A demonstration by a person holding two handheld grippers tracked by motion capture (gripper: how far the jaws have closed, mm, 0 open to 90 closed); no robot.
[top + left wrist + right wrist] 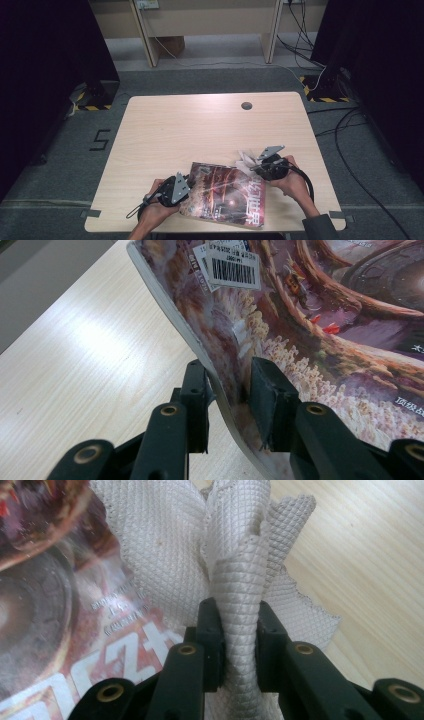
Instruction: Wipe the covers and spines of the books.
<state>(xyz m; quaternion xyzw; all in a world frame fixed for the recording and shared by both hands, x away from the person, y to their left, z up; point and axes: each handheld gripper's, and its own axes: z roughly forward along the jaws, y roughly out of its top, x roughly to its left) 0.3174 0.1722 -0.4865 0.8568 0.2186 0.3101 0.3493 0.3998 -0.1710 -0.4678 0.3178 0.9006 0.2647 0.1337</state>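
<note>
Left gripper: black two-jaw hand-held tool, jaws pinched nearly closed on the edge of the magazine, lifting that edge so the cover bows upward; in the high view it sits at the near left of the table.
Right gripper: matching black tool, jaws clamped tight on a bunched fold of the cloth, at the magazine's far right corner.
Table: pale wood-grain rectangular top, with a small round cable hole near its far edge.
Magazine: glossy, dark red-brown illustrated cover with large pale lettering, lying at the near edge between the two hands; a white barcode sticker shows near its lifted corner.
Cloth: off-white, diamond-textured fabric, crumpled, partly draped over the magazine's cover and partly on the table.
Step in hand: likely wiping the magazine cover while the other hand steadies it.
Next move: probably drag the cloth across the cover, keeping the left grip firm so the magazine doesn't slide.
</note>
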